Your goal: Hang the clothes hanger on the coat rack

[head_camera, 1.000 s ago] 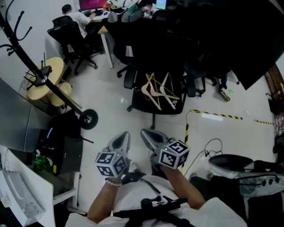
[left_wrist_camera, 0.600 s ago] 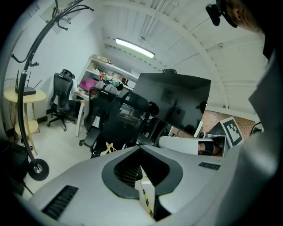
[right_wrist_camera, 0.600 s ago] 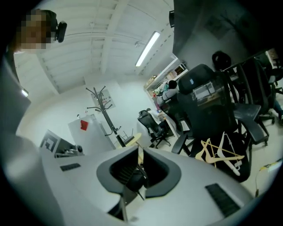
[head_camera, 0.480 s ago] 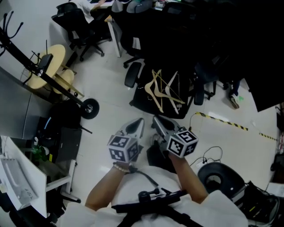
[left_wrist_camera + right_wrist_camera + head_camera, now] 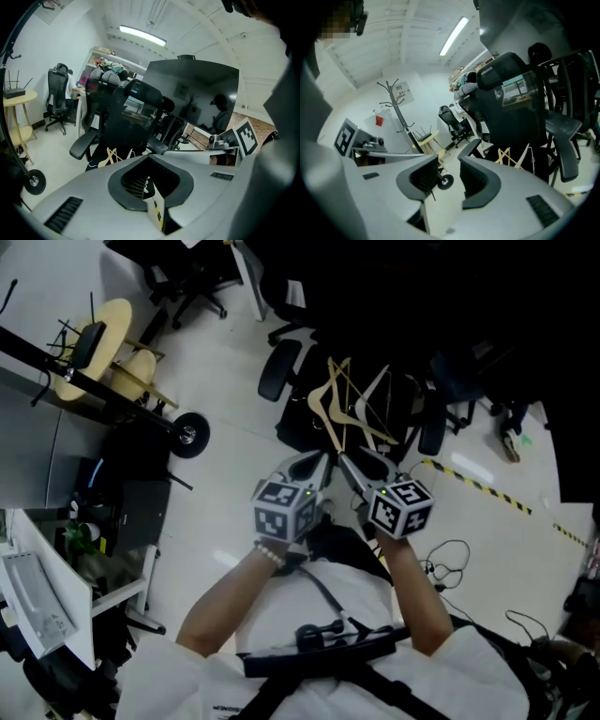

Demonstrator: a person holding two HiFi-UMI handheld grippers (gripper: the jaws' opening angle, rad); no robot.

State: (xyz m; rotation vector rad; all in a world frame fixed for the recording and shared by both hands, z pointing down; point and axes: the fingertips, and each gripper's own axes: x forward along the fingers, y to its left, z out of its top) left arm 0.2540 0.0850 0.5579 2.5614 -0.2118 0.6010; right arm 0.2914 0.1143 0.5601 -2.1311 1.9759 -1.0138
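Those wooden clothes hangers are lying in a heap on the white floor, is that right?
Not on the floor: the wooden clothes hangers lie in a heap on the seat of the black office chair, as the head view shows.

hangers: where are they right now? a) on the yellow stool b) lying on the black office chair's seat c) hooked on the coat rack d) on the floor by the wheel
B: the hangers lie in a loose pile on the seat of the black office chair.
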